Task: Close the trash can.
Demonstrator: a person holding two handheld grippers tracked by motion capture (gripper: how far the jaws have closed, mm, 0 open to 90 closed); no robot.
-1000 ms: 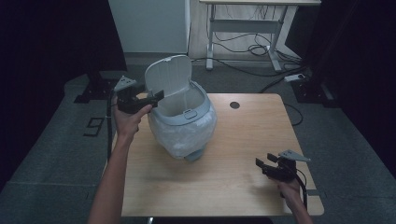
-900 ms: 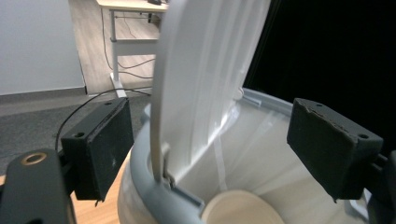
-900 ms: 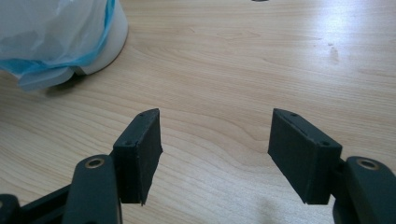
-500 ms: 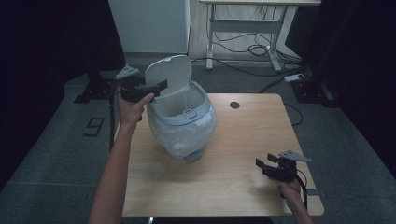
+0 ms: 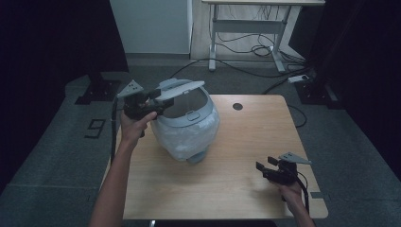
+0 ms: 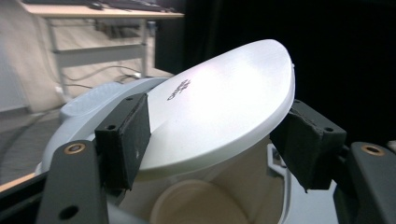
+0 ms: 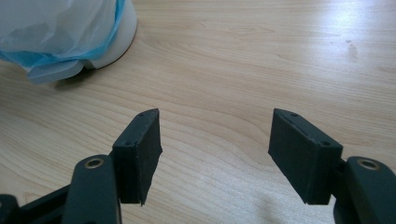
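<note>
Dim high view, dark edges; overhead light glares on the white lid (image 6: 219, 107) and the table (image 7: 261, 60). Near jaws slightly soft.

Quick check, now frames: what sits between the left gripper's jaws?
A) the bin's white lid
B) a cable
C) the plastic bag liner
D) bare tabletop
A: in the left gripper view the white lid lies between the two black pads of the left gripper, half lowered over the bin; the right gripper stands open above the table.
</note>
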